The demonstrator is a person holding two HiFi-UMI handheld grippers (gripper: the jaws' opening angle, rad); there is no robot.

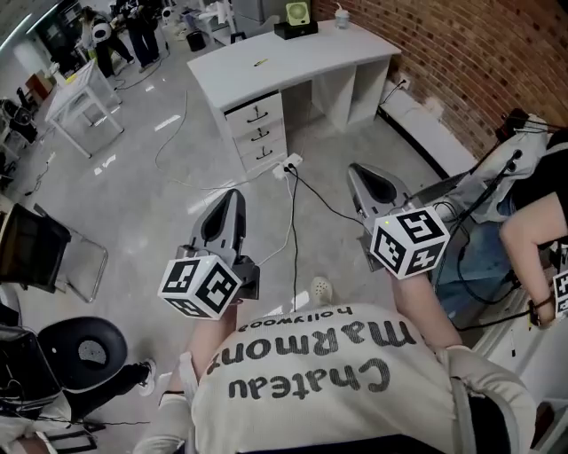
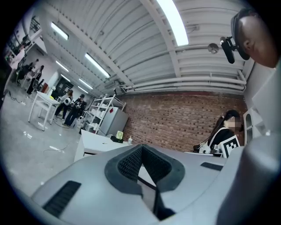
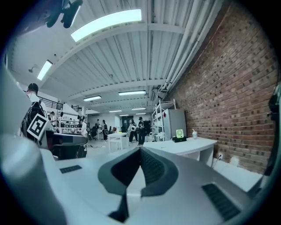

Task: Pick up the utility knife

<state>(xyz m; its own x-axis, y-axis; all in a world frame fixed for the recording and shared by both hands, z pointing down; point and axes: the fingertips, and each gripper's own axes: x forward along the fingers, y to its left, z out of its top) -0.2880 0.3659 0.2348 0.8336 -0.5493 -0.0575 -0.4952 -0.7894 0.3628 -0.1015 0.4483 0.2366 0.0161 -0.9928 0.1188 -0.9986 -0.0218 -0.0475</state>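
Grippers: left gripper [image 1: 234, 197] and right gripper [image 1: 357, 172] both have their jaws pressed together with nothing between them, and both are held about level out front.
Knife spot: can't pick out the utility knife for sure. My best guess is the small yellow thing [image 1: 259, 62] on the white desk [image 1: 311, 49], mid-top, a bit toward the left end.
Direction: straight ahead of both grippers and well apart from them, across open floor.
Long axis: looks like it runs along the desk's length, but it's too small to be sure.
Nearer hand: left lines up better, I'd say.
Room: desk top is mostly bare, with a fan [image 1: 297, 13] and cup [image 1: 342, 16] at the back edge. Watch the cable [image 1: 294, 239] on the floor.
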